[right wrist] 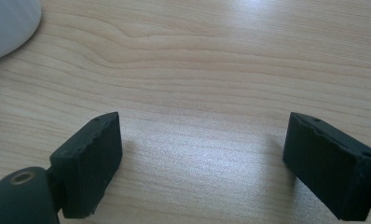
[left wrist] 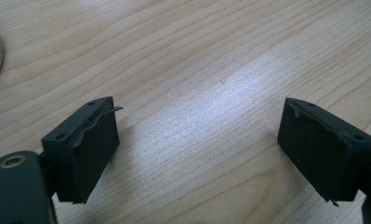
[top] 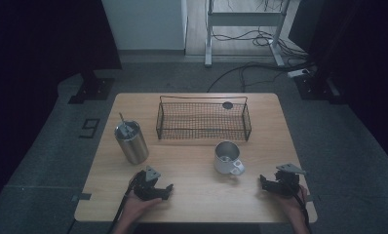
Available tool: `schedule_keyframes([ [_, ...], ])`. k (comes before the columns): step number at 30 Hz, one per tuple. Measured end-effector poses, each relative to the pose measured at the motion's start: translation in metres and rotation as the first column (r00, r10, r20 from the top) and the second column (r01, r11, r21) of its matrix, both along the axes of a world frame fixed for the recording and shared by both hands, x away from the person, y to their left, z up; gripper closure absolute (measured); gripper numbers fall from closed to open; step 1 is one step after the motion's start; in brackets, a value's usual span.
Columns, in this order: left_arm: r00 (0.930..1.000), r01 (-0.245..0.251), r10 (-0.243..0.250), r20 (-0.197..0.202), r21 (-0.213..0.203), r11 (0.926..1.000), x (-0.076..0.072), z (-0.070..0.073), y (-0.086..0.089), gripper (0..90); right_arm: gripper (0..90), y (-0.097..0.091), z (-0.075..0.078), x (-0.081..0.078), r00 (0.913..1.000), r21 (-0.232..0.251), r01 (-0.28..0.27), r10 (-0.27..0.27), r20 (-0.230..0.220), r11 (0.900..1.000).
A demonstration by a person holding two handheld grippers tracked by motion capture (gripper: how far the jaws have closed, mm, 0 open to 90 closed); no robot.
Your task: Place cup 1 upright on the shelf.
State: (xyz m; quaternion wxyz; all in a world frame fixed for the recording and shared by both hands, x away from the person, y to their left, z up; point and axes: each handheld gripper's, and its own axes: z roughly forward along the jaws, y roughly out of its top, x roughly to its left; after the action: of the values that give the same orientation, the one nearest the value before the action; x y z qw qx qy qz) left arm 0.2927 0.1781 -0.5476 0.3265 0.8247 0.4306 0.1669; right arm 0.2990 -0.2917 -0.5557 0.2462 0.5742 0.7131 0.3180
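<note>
Both claws [left wrist: 197,140] agape above bare table [left wrist: 211,56]

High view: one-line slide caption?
Both grippers, left and right, rest open before tumbler, mug and wire basket.

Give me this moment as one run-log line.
left gripper: open, empty, low at table | right gripper: open, empty | mug: untouched between them | tumbler: upright | wire basket: behind
</note>
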Motion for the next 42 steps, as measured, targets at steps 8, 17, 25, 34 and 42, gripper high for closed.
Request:
schedule_keyframes([
  [8, 1.0, -0.003, 0.003, -0.001, 0.001, 1.0, 0.001, 0.0, 0.0, 12.1, 11.6, 0.0, 0.0, 0.001, 1.0, 0.002, 0.002, -0.002, 0.0, 1.0],
  [17, 0.9997, -0.023, 0.023, 0.004, -0.005, 0.9997, 0.0, 0.0, 0.0, 15.0, 11.8, -0.001, 0.0, 0.002, 1.0, 0.003, -0.001, 0.001, 0.001, 1.0],
  [25, 0.9997, -0.023, 0.023, 0.004, -0.006, 0.9997, 0.0, 0.001, 0.0, 15.9, 11.8, -0.001, 0.0, 0.003, 1.0, 0.003, -0.008, 0.008, 0.001, 1.0],
  [34, 0.9991, -0.015, 0.018, 0.039, -0.088, 0.996, -0.003, 0.024, 0.013, 16.6, 12.0, -0.002, 0.0, 0.003, 1.0, 0.002, -0.008, 0.008, 0.001, 1.0],
  [42, 0.997, -0.024, 0.034, 0.07, -0.134, 0.9907, -0.006, 0.037, 0.023, 16.6, 12.7, -0.002, 0.0, 0.003, 1.0, 0.004, -0.002, 0.002, 0.002, 1.0],
])
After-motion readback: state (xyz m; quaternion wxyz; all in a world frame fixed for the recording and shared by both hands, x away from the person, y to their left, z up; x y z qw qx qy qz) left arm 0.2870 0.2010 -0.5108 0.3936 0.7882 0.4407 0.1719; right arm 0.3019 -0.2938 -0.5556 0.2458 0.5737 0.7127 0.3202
